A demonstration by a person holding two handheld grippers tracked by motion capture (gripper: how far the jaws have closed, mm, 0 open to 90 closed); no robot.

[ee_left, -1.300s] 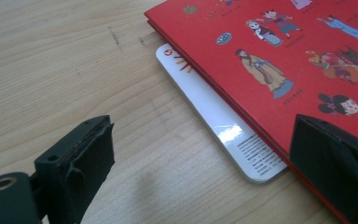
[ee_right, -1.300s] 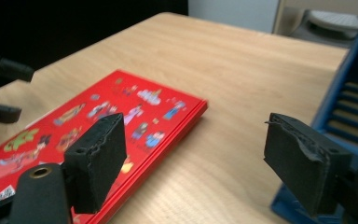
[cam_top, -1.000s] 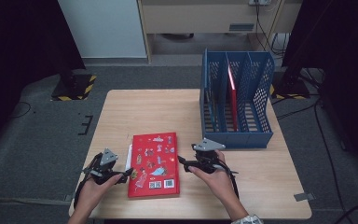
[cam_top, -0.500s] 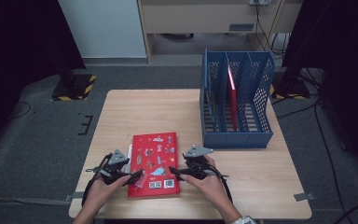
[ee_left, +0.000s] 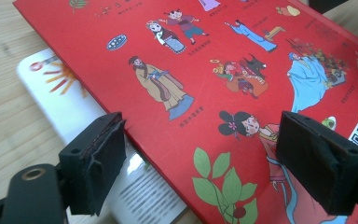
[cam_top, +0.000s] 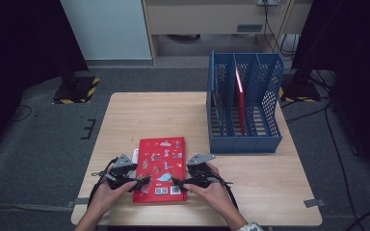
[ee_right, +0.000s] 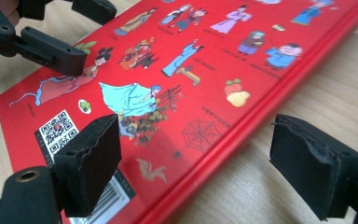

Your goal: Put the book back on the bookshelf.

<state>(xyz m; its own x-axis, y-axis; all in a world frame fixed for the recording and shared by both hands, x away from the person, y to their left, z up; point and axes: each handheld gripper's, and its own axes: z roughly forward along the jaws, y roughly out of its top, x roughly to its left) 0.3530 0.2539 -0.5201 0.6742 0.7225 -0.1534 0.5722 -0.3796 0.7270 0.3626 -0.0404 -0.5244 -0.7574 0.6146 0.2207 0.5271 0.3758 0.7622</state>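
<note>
1. A red picture book (cam_top: 161,168) lies flat on the wooden counter (cam_top: 173,115), near the person's edge, its cover with small cartoon figures and a QR code facing up.
2. A white booklet (ee_left: 70,102) lies under the book's left edge and sticks out beside it on the counter.
3. The left hand (cam_top: 107,193) comes in from the bottom of the high view, forearm angled up and to the right, and holds the left tool (cam_top: 134,180) low at the book's near left edge.
4. In the left gripper view the left tool's jaws stand spread; they have just been opening a little. One pad (ee_left: 98,161) hangs over the book's left edge and the booklet, the other over the red cover. Neither pad presses on anything that can be seen.
5. The right hand (cam_top: 211,190) mirrors it, forearm angled up and to the left, with the right tool (cam_top: 177,183) at the book's near right edge.
6. The right tool's jaws have just been opening and stand spread, astride the book's right edge: one pad (ee_right: 93,158) above the cover near the barcode, the other above bare counter. They do not pinch the book.
7. The two tools point toward each other across the book's near end.
8. A blue slotted file rack (cam_top: 243,103) stands well apart on the counter's far right, with a red book (cam_top: 241,103) upright in one of its middle slots.
</note>
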